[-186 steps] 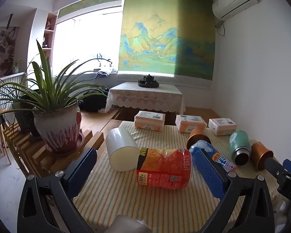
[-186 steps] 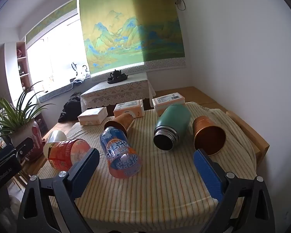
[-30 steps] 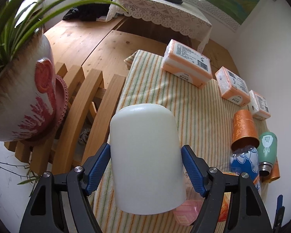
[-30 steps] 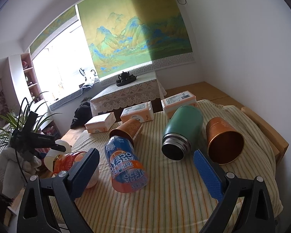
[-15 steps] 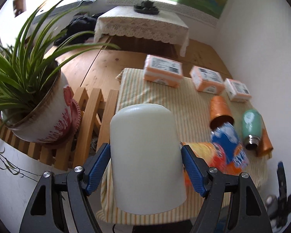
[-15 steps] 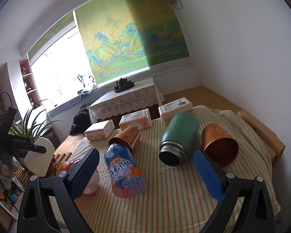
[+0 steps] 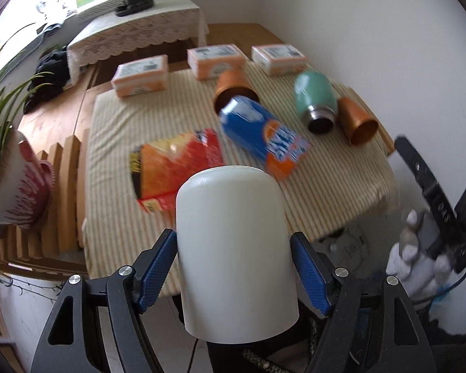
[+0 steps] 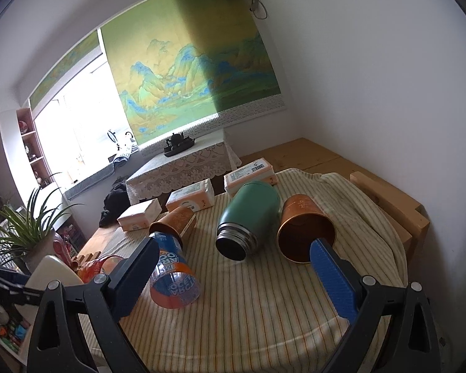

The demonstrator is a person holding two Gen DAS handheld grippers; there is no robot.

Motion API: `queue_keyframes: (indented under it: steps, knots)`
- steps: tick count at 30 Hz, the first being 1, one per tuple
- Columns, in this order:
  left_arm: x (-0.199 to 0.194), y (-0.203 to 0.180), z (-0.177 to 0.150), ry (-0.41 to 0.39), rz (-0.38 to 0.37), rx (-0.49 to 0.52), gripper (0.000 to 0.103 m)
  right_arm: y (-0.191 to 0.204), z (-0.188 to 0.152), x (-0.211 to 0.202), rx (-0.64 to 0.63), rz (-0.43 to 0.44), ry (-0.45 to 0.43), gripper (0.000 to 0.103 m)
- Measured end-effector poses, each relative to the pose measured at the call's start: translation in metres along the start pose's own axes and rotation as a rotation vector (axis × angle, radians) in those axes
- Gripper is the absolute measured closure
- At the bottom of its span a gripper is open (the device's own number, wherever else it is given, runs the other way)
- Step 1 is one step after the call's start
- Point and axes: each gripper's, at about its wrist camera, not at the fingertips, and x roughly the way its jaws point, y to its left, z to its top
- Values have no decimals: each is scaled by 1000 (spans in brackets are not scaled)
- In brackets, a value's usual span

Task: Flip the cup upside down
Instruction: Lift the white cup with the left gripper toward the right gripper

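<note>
My left gripper [image 7: 233, 269] is shut on a plain white cup [image 7: 234, 248], its closed base pointing away from me, held in the air in front of the table's near edge. The cup also shows at the far left of the right wrist view [image 8: 54, 272]. My right gripper [image 8: 233, 273] is open and empty above the striped tablecloth [image 8: 264, 310]. It also shows at the right edge of the left wrist view [image 7: 431, 192].
On the table lie a red-orange jar [image 7: 177, 164], a blue-orange can [image 7: 261, 132], a green flask [image 7: 315, 101], two copper cups [image 7: 357, 121] [image 7: 233, 87] and three orange boxes [image 7: 139, 76] at the far edge. A potted plant [image 7: 12, 192] stands on a slatted stand to the left.
The left gripper with the white cup has swung right and back from the table's left side to in front of its near edge. The right gripper has shifted slightly.
</note>
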Motion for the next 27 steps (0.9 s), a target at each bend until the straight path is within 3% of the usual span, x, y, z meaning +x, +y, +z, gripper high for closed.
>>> queue_keyframes:
  steps: [7,15,21,27]
  knots:
    - [26,-32,1,70,45,146,26,-1,-2,-7,2,2,-9,7]
    - [74,-41,22,130,56,253,26,-6,-3,-8,3,-14,1,7]
    - [90,-41,33,107,79,328,25,-9,-8,-4,2,-22,34,7]
    - [94,-31,38,76,45,319,25,2,-12,0,-32,-7,73,7]
